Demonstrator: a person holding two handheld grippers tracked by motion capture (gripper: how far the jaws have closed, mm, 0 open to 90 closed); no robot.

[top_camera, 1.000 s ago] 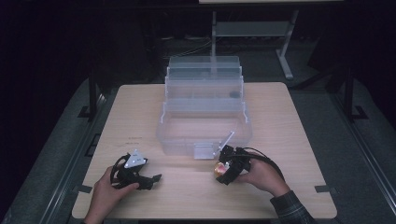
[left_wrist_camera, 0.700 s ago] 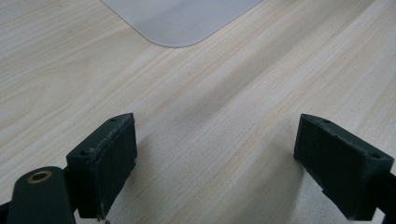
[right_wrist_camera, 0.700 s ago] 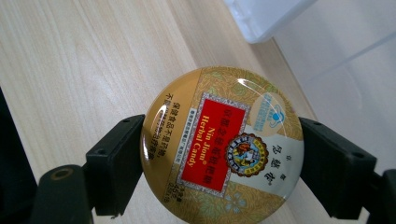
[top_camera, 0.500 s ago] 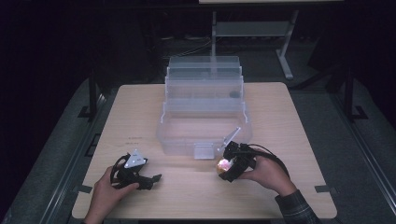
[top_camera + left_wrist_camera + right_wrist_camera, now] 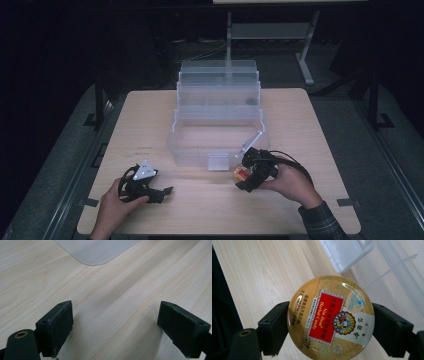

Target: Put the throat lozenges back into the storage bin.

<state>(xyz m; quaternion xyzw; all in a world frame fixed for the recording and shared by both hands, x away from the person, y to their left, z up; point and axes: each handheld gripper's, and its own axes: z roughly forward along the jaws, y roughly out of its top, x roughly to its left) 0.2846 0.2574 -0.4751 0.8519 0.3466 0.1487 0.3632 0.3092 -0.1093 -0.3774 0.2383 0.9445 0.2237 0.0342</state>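
Writing on the tin: the round gold candy tin (image 5: 331, 318) carries a red panel reading "Nin Jiom Herbal Candy", with Chinese characters along its border and beside a small round emblem; the finer print is too small to read.
Tin, place: in the high view the round gold candy tin (image 5: 241, 174) sits just in front of the box's near wall, right of the table's middle and close to the near edge, held above the wood.
Right gripper (image 5: 330, 327): its two black jaws press on opposite sides of the tin's rim, lid facing the camera.
Right gripper, high view: the right gripper (image 5: 250, 172) is held in the person's right hand (image 5: 290, 182), touching no other thing.
Left gripper (image 5: 116, 327): jaws spread wide, nothing between them, over bare wood.
Left gripper, high view: the left gripper (image 5: 150, 187) rests near the near-left corner of the light wooden table (image 5: 150, 125), in the left hand (image 5: 112, 207).
Count: one tin, two grippers, one clear plastic tiered storage box (image 5: 218, 115), opened in steps, at the table's middle.
Box corner: a rounded clear corner (image 5: 96, 251) shows ahead of the left gripper.
Change from a second ago: the right gripper and tin have shifted slightly rightward and toward the near edge; the left gripper stays put.
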